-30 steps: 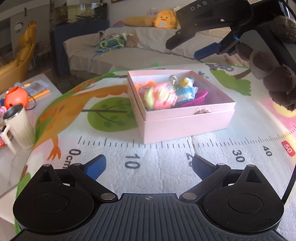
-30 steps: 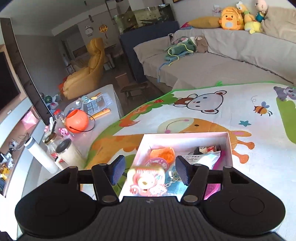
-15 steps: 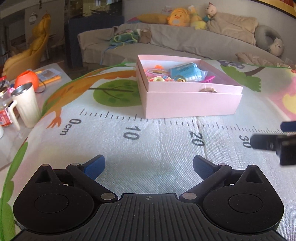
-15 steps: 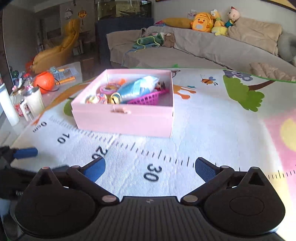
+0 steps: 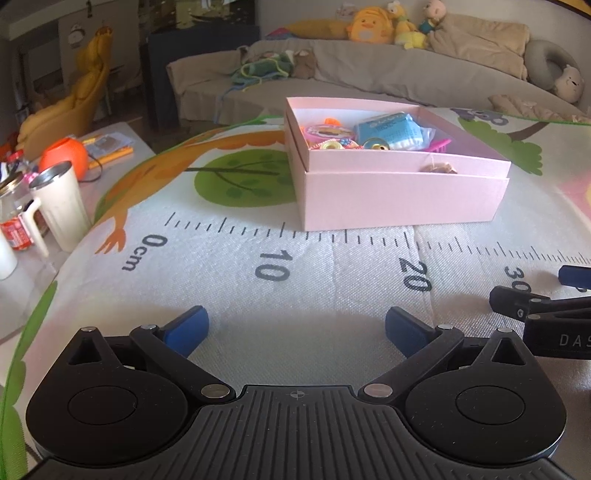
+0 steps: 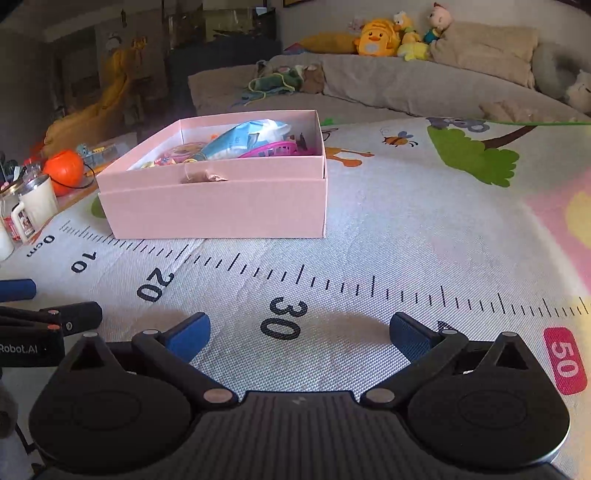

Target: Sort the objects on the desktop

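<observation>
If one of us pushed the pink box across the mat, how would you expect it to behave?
The pink box looks like thin cardboard, so its walls would probably flex. It sits low and wide, so it would likely slide rather than tip. The woven play mat may drag on it, and the loose toys inside could shift.

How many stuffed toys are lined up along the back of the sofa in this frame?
3: a yellow duck plush on the left, a smaller yellow plush beside it, and a doll on the right. More soft toys lie elsewhere on the sofa; some may be hidden.
</observation>
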Demonstrator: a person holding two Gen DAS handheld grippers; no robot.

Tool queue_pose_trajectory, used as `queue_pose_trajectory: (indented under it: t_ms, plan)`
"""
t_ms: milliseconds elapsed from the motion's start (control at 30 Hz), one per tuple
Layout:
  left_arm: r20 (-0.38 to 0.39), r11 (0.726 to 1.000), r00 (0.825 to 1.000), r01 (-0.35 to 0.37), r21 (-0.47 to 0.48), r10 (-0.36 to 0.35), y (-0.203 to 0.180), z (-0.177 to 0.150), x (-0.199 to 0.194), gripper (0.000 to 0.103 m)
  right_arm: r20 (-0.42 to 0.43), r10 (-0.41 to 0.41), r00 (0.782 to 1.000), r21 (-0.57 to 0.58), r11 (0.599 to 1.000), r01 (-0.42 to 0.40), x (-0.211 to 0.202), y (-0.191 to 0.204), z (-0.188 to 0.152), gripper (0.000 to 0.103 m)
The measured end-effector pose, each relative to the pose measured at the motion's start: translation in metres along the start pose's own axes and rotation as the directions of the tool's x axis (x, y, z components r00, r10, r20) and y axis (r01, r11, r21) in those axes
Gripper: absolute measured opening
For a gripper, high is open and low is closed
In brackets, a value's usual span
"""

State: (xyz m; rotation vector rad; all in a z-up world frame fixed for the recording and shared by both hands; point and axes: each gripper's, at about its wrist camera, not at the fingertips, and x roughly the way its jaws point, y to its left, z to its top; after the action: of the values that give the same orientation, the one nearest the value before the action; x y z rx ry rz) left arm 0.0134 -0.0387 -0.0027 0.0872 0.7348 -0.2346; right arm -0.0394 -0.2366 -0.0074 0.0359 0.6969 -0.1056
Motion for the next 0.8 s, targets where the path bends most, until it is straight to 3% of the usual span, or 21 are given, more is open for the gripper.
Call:
queue_pose_trajectory:
  t_ms: [800]
  plan:
    - [0.005,1.000,1.000,0.009,-0.008,-0.009,0.0004,-0.0007,-0.0024,0.103,0.001,-0.001,1.000,0.002,1.000,0.001,0.0004,0.0001,0.0014,0.103]
